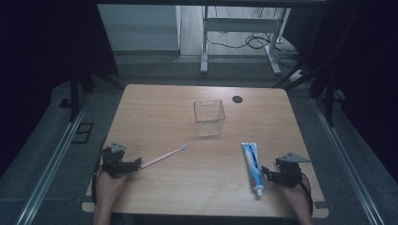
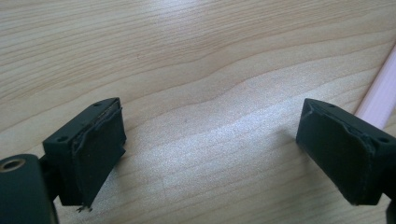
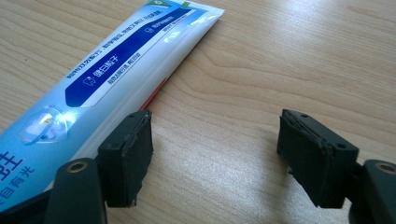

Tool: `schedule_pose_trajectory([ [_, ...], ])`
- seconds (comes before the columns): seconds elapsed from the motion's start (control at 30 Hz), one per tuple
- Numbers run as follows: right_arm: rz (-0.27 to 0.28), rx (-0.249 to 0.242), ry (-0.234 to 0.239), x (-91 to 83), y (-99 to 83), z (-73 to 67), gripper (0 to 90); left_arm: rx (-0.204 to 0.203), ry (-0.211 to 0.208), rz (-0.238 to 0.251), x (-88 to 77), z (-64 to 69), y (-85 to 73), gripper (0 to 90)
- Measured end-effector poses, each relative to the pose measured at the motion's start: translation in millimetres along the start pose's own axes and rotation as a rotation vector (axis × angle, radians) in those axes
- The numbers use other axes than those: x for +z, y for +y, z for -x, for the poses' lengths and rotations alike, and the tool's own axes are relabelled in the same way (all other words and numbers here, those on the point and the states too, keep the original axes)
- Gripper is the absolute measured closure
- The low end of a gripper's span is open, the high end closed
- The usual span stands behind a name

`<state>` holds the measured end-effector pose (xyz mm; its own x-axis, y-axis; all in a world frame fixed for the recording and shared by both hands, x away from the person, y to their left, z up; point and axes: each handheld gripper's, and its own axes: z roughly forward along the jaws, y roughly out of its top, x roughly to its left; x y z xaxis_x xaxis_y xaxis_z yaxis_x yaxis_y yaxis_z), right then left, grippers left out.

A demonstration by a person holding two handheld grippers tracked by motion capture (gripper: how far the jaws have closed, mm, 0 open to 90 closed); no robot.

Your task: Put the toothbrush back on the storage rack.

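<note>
A pink toothbrush [image 1: 164,156] lies on the wooden table [image 1: 159,108], left of centre, its head pointing toward a clear plastic cup [image 1: 209,117] that stands upright in the middle. My left gripper [image 1: 137,163] rests at the handle's near end, open, with bare wood between its jaws; the pink handle [image 2: 379,91] runs just outside the right jaw. A blue and white toothpaste tube [image 1: 252,166] lies at the right, cap toward me. My right gripper [image 1: 264,172] sits beside the tube, open, with the tube [image 3: 107,70] just outside its left jaw.
A dark round cable hole [image 1: 237,99] is in the tabletop at the back right. Beyond the table stand a white desk frame [image 1: 239,28] and cables on the floor. The table's front edge is close to both hands.
</note>
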<state>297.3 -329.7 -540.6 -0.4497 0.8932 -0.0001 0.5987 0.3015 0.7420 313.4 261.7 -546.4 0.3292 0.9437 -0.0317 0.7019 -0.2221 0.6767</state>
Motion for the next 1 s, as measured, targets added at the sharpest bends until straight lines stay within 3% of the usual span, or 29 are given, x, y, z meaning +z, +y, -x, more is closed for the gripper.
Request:
schedule_pose_trajectory([
  [0.83, -0.006, -0.006, 0.01, 1.1, 0.7, -0.8, 22.4, 0.01, -0.01, -0.001, 1.4, -0.1, 1.7, 8.0],
  [1.0, -0.007, -0.007, 0.012, 1.2, 0.8, -0.9, 21.9, 0.015, -0.017, 0.0, -0.6, -1.8, 2.7, 15.5],
])
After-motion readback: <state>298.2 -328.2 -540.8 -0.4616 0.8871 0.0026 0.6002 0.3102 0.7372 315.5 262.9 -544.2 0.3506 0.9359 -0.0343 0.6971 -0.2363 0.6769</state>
